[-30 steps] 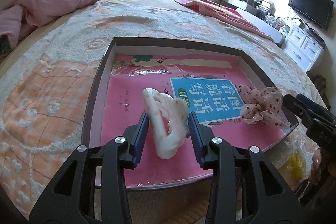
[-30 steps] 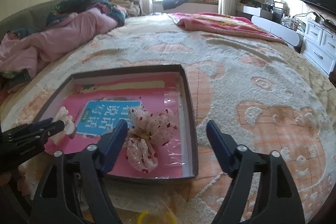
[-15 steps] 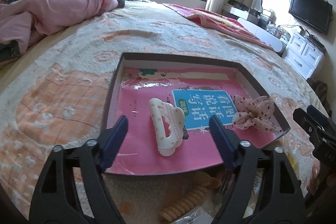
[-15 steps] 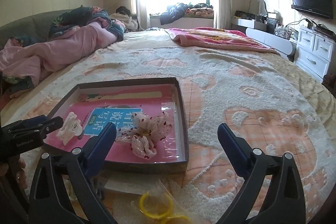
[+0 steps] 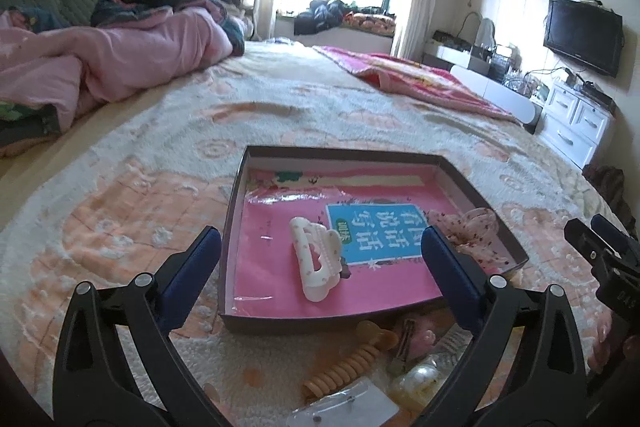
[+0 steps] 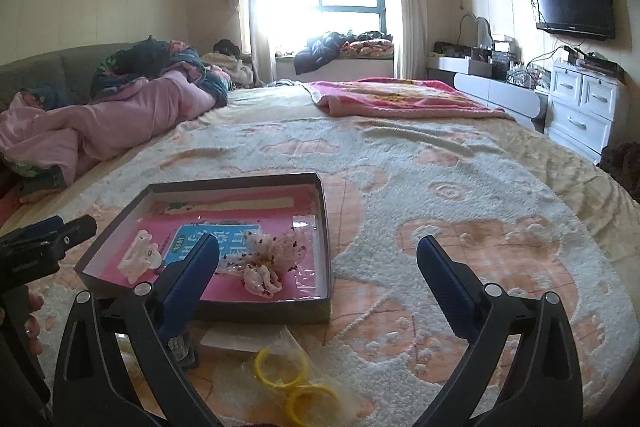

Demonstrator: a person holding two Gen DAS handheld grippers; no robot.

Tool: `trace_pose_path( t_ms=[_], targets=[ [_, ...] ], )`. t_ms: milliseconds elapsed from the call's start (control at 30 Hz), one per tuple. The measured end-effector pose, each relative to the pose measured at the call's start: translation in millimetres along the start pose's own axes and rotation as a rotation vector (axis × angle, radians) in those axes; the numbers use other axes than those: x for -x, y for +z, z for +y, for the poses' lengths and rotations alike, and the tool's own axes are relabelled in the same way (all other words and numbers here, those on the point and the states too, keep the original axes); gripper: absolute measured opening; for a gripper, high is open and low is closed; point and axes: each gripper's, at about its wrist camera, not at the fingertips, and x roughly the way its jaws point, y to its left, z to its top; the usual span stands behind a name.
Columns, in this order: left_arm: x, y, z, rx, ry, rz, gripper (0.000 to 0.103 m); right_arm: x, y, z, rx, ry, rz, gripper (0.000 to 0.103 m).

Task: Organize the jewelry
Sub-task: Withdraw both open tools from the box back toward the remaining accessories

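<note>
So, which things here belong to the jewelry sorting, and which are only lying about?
For the job: box, white hair claw, dotted scrunchie, orange coil tie, yellow rings.

Lying about: pink quilt, red blanket, television.

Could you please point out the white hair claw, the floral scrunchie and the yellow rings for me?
white hair claw [image 5: 316, 259], left wrist view, on its curved body.
floral scrunchie [image 6: 272, 255], right wrist view, on its gathered middle.
yellow rings [image 6: 280, 367], right wrist view, on the upper ring's band.

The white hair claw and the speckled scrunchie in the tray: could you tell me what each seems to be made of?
The white hair claw looks like hard moulded plastic with a smooth, slightly glossy finish: rigid teeth and cut-outs. The speckled scrunchie looks like thin, sheer fabric, matte, judging by its crumpled ruffles. The tray seems to be dark cardboard, with thin straight walls.
</note>
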Motion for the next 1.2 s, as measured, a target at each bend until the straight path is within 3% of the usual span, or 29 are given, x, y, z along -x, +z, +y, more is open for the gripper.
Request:
trace_pose_path(
  t_ms=[467, 1200],
  targets=[
    [33.0, -10.0, -11.9, -0.036, -0.018, -0.065, 0.092, 32.0, -12.7, 6.9, 0.033, 0.006, -0.044, 0.096],
    [45.3, -43.9, -2.0, -0.072, -0.027, -0.02, 0.092, 55.4, -38.3, 15.1, 0.087, 0.034, 0.0, 0.096]
  ],
)
